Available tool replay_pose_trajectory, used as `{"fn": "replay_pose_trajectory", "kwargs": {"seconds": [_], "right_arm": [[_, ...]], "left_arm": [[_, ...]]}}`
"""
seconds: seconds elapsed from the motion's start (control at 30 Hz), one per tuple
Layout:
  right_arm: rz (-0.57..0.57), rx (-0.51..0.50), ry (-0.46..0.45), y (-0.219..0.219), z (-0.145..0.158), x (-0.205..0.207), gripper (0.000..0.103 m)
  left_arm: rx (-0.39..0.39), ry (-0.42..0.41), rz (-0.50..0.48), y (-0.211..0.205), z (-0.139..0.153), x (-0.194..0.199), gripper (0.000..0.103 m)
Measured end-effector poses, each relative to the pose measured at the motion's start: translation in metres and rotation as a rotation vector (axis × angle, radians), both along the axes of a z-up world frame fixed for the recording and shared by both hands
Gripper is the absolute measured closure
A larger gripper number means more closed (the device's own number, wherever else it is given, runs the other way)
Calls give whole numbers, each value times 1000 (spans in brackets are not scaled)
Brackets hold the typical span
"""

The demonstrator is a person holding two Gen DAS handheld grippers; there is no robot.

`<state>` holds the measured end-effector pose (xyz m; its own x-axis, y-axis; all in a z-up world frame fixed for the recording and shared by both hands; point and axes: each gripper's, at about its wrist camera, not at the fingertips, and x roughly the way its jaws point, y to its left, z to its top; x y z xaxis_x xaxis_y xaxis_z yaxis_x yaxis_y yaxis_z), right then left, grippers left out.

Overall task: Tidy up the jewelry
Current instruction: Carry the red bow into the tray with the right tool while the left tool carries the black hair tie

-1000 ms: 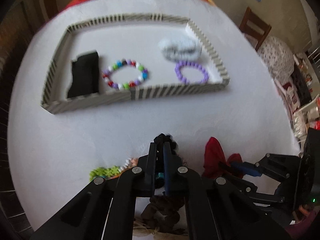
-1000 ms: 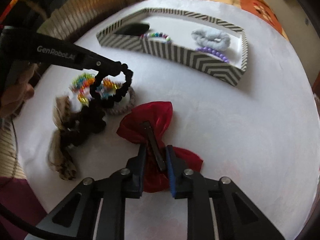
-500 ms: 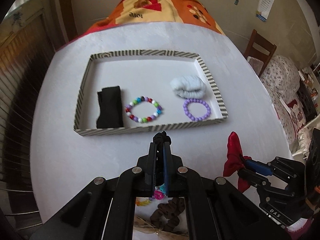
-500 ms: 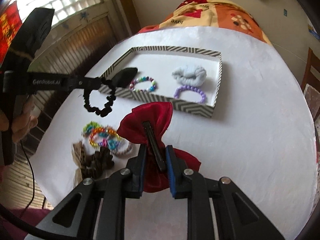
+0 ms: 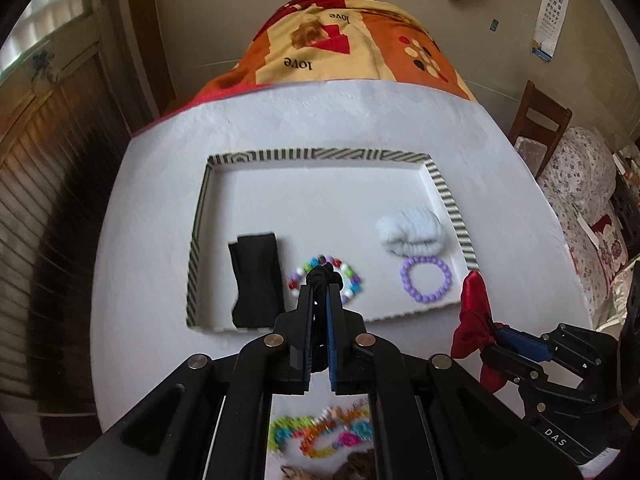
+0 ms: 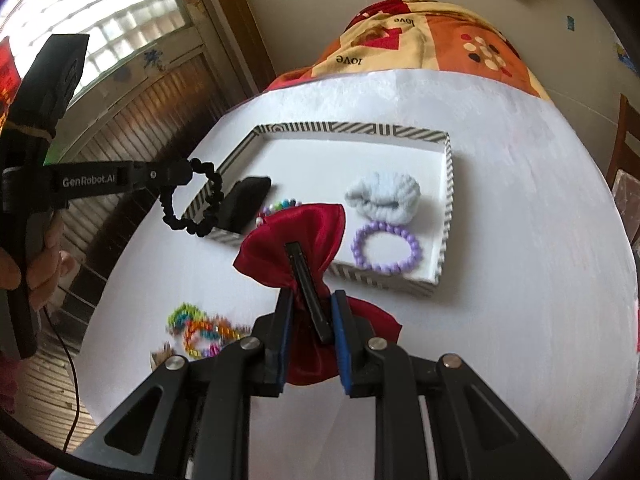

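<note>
Left gripper [image 5: 319, 280]: jaws pinched nearly together on a black scrunchie [image 6: 192, 200], held in the air. In its own view only a dark knot of the scrunchie pokes past the tips; the right camera shows the whole loop hanging from the tips near the tray's near left corner.

Right gripper [image 6: 310, 312]: closed on a red bow [image 6: 296, 240] by its black clip; the bow's far lobe spreads ahead of the tips, the near lobe is partly hidden between the fingers.

Tray [image 5: 320, 156]: striped rim, white floor, lying ahead of both grippers on the white table [image 5: 160, 240]. Its near wall is partly covered by the left gripper.

Inside the tray: a black cloth piece [image 5: 256, 276] to the left; a multicoloured bead bracelet [image 5: 352, 280], mostly hidden behind the left tips and, in the right view, behind the bow; a pale blue scrunchie [image 5: 412, 230] and a purple bead bracelet [image 5: 426, 280] just beside it, to the right.

Below the left gripper: a blurred heap of bright bead bracelets [image 5: 320, 436], and something brown cut off at the picture's edge, too unclear to name.
</note>
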<state>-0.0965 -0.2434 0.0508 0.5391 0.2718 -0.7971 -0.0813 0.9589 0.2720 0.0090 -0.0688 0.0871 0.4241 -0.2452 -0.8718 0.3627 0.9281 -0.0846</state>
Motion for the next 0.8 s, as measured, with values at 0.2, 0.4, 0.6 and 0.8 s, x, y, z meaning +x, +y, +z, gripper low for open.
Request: {"fn": "replay_pose_trajectory", "kwargs": {"seconds": [0.2, 0.4, 0.6, 0.8], "right_arm": [[-2, -7, 12, 7, 0, 34, 83], [-20, 5, 29, 10, -4, 66, 82], [-37, 30, 51, 12, -10, 99, 82], [-71, 69, 87, 8, -25, 132, 81]], "left_arm": [[-4, 0, 19, 3, -3, 28, 103], [-5, 19, 24, 5, -11, 54, 103], [-45, 63, 46, 10, -22, 88, 103], [-51, 93, 67, 9, -39, 119, 103]]}}
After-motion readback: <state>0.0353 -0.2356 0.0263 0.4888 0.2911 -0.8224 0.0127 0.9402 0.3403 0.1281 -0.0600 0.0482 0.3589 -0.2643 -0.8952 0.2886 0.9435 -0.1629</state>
